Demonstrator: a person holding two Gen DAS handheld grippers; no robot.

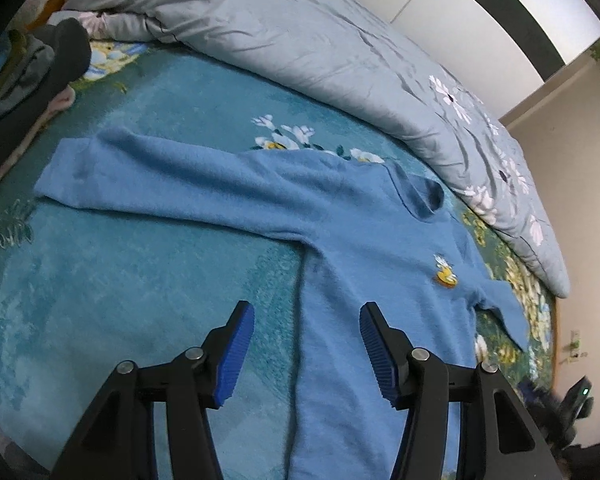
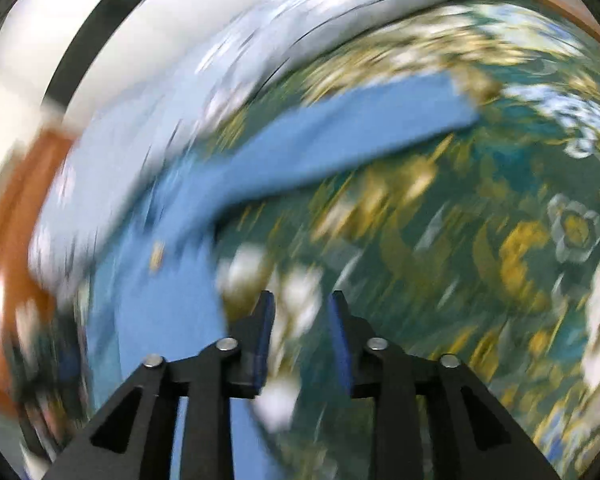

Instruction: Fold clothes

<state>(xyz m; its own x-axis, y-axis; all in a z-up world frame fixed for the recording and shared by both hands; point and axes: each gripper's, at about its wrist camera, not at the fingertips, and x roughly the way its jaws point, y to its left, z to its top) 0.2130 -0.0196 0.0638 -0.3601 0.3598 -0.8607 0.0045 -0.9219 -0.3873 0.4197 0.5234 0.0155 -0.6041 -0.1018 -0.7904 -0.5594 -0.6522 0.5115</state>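
Observation:
A light blue fuzzy sweater [image 1: 340, 240] lies flat on the teal floral bedspread [image 1: 120, 280], front up, with a small yellow and white badge [image 1: 446, 274] on its chest. One sleeve stretches out to the left, the other [image 1: 504, 312] points right. My left gripper [image 1: 306, 316] hovers open above the sweater's lower body, nothing between its blue pads. The right wrist view is heavily blurred. There my right gripper [image 2: 300, 304] stands open over the bedspread [image 2: 460, 280], empty, just right of the sweater's body [image 2: 160, 312]. The sweater's sleeve [image 2: 340, 136] reaches away to the upper right.
A grey quilt [image 1: 320, 40] with white flowers is bunched along the far side of the bed. Dark and grey clothes [image 1: 40, 68] are piled at the upper left. A white wall and a cupboard with a dark band stand behind.

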